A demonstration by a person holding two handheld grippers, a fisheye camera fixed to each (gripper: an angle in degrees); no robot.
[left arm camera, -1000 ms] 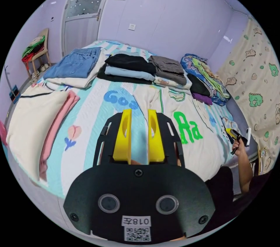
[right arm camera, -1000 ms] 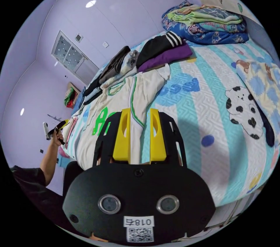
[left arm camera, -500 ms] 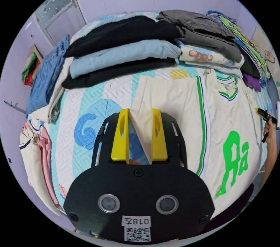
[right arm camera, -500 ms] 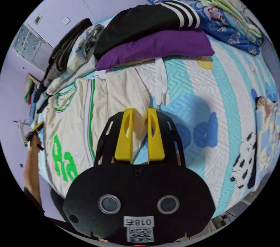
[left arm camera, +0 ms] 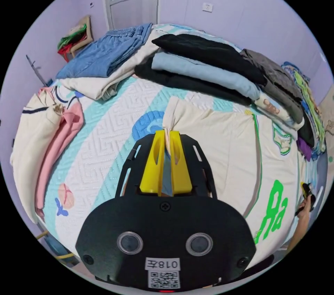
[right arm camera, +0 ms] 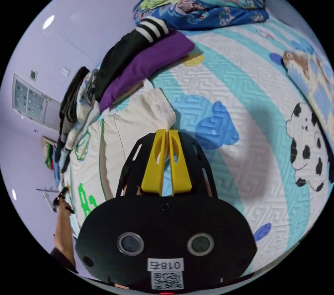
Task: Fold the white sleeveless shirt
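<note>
The white sleeveless shirt (left arm camera: 222,149) with green trim and green letters lies spread flat on the bed. In the left gripper view my left gripper (left arm camera: 166,134) is shut on one of its corners, and the cloth bunches up and lifts just ahead of the yellow jaws. In the right gripper view the same shirt (right arm camera: 125,135) stretches away to the left, and my right gripper (right arm camera: 166,133) is shut on its opposite corner, which is pinched into a small peak. The other gripper (left arm camera: 306,192) shows far right in a hand, and my left one (right arm camera: 57,196) shows at the far left of the right gripper view.
Folded piles line the far side of the bed: jeans (left arm camera: 104,53), black and light blue garments (left arm camera: 205,62), grey clothes (left arm camera: 278,79), a purple and a black striped piece (right arm camera: 146,55), patterned blankets (right arm camera: 205,6). A cream and pink garment (left arm camera: 45,135) lies at the left. The striped quilt (right arm camera: 264,128) is bare to the right.
Both grippers have closed on the shirt's two corners; half a second ago their jaws stood apart around the cloth. The corners are now lifted a little off the quilt.
</note>
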